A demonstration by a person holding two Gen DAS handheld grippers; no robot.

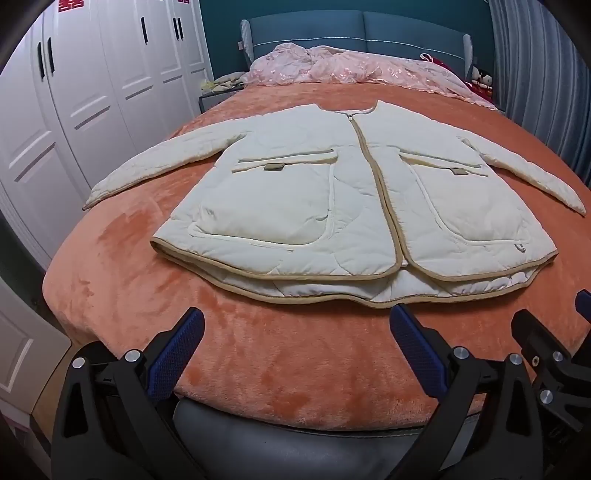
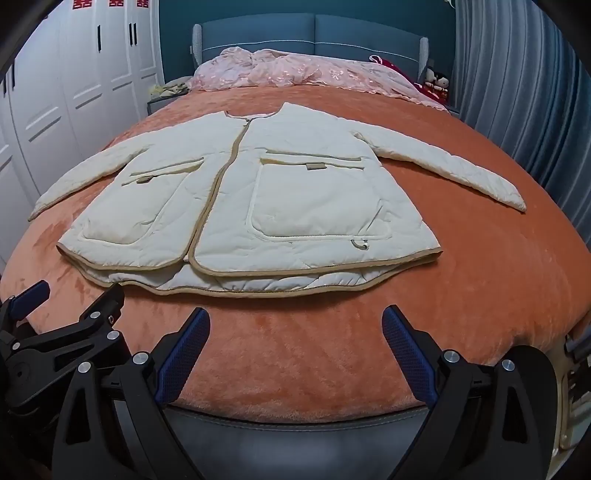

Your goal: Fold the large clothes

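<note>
A cream quilted jacket (image 1: 332,206) (image 2: 240,206) with tan trim lies flat and zipped on the orange bedspread (image 1: 258,350) (image 2: 295,350), front up, collar toward the headboard, both sleeves spread out to the sides. My left gripper (image 1: 297,319) stands open above the foot of the bed, just short of the jacket's hem, with nothing between its blue pads. My right gripper (image 2: 295,319) is open too, likewise short of the hem and holding nothing. Each gripper shows at the edge of the other's view, side by side.
A crumpled pink quilt (image 1: 351,68) (image 2: 306,72) lies by the blue headboard (image 1: 362,31). White wardrobe doors (image 1: 92,92) run along the left of the bed and a blue curtain (image 2: 517,92) hangs on the right. Plush toys (image 2: 436,83) sit at the far right corner.
</note>
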